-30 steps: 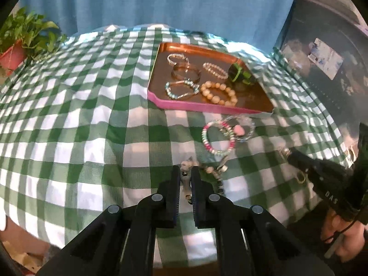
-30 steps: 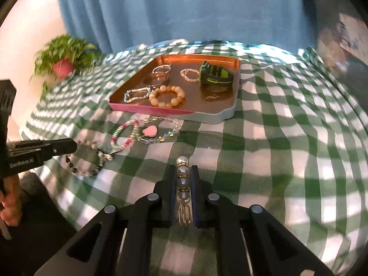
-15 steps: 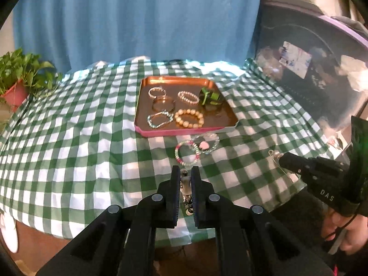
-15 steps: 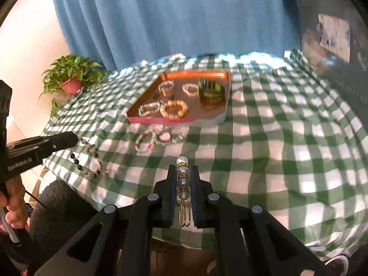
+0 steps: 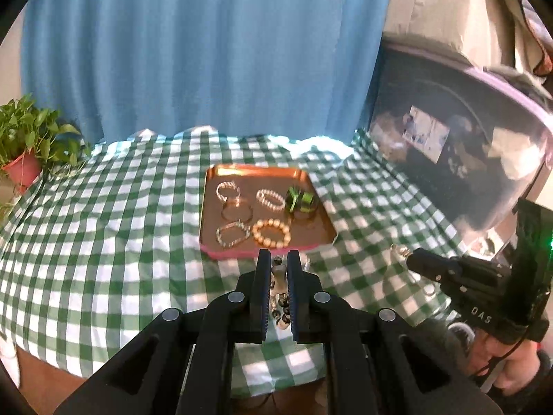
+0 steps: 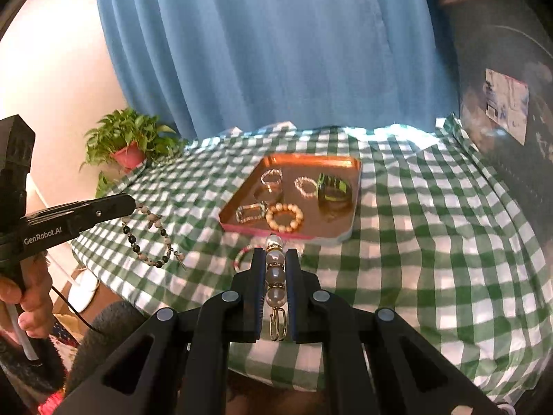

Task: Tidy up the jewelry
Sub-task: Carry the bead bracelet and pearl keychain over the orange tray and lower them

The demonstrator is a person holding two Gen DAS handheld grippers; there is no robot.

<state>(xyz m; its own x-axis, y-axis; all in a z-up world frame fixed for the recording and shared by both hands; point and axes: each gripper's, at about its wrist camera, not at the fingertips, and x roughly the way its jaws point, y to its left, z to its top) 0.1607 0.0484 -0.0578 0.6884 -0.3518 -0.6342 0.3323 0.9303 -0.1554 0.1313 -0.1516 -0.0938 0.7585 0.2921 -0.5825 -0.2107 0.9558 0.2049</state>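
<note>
While the copper tray (image 6: 356, 173) sat in the middle of the checked tablecloth (image 6: 432, 242), a potted plant (image 6: 128, 145) stood far to its left. Nearer, also left of the tray, the left gripper (image 6: 133, 204) was squeezed shut on a black and white bead bracelet (image 6: 152, 238), which hung down over the cloth. Inside the tray lay a tan bead bracelet (image 6: 284, 217), some thin silver and gold ones, and a green and black band (image 6: 333, 190). Just in front of the tray, a pink bead bracelet (image 6: 242, 257) lay on the cloth. Close by it, the right gripper (image 6: 274, 276) was shut tight on a grey bead bracelet (image 6: 275, 269), held up in front of the tray.
</note>
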